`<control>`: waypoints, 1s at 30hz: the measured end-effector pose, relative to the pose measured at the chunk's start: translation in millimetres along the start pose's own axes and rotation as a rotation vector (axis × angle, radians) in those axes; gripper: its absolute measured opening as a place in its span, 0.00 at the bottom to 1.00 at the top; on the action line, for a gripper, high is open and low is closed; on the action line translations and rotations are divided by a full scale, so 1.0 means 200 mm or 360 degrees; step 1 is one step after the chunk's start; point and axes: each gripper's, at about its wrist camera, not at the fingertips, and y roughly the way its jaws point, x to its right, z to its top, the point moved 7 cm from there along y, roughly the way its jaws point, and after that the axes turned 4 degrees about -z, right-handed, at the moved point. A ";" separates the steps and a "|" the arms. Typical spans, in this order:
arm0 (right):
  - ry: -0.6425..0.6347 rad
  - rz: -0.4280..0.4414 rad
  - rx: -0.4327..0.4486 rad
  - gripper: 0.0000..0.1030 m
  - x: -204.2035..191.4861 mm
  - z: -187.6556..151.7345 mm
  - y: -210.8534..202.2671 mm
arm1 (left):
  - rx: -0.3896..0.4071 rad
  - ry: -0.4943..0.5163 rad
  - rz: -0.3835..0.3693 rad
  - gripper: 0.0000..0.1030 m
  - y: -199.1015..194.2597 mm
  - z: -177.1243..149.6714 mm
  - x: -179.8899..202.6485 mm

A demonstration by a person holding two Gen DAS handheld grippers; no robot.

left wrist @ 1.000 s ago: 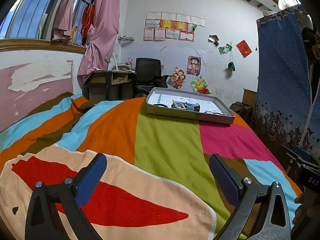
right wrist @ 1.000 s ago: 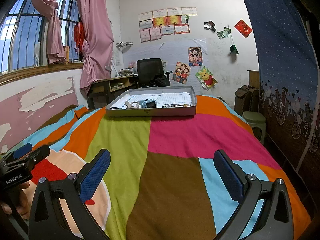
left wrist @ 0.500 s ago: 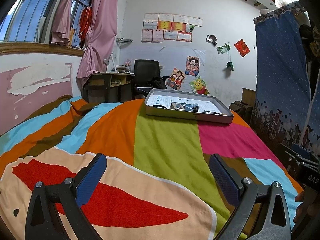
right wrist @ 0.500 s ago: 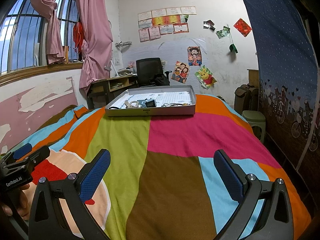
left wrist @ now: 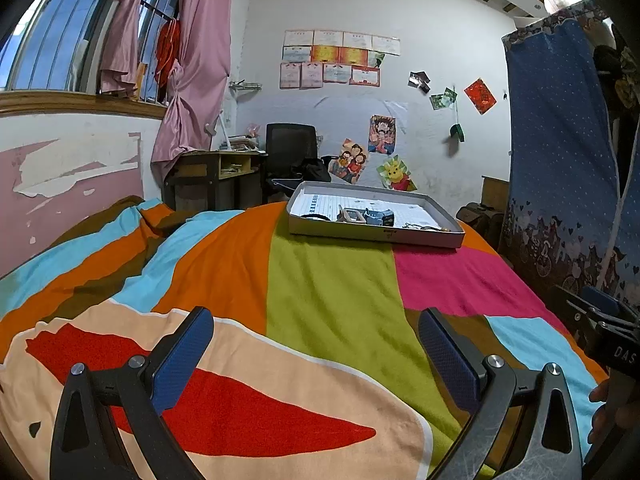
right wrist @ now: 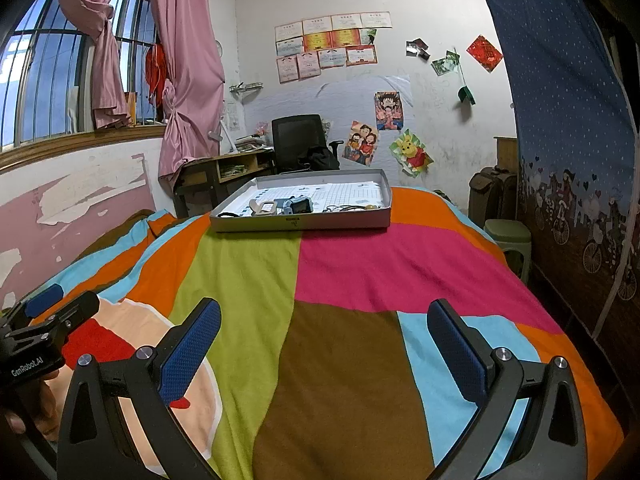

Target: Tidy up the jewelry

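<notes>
I have the left gripper (left wrist: pixel 316 344) low over the striped bedspread (left wrist: pixel 328 288), its blue pads spread wide with nothing between them, and the right gripper (right wrist: pixel 324 340) beside it in the same state, fingers wide apart and empty. The grey tray (right wrist: pixel 304 222) is my landmark: it sits on the bedspread well ahead of both grippers, toward the far end of the bed. Inside the tray, near its front wall, lie a dark band (left wrist: pixel 316 217) at the left, a tan frame-like piece (right wrist: pixel 264 207), a small blue box (right wrist: pixel 298 205) about mid-tray, and a thin chain with beads (right wrist: pixel 352 208) to the right; I cannot make out finer detail. Between the tray and my grippers there is only bare bedspread. Behind the tray stand a wooden desk (right wrist: pixel 224 168) and a black office chair (right wrist: pixel 300 140); right of the tray, off the bed, a green stool (right wrist: pixel 508 232) and a blue curtain (right wrist: pixel 560 120)
</notes>
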 end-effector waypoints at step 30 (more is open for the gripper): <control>0.0002 -0.0003 -0.0001 0.99 -0.01 -0.01 0.00 | 0.0005 0.0008 0.0002 1.00 0.00 0.00 0.00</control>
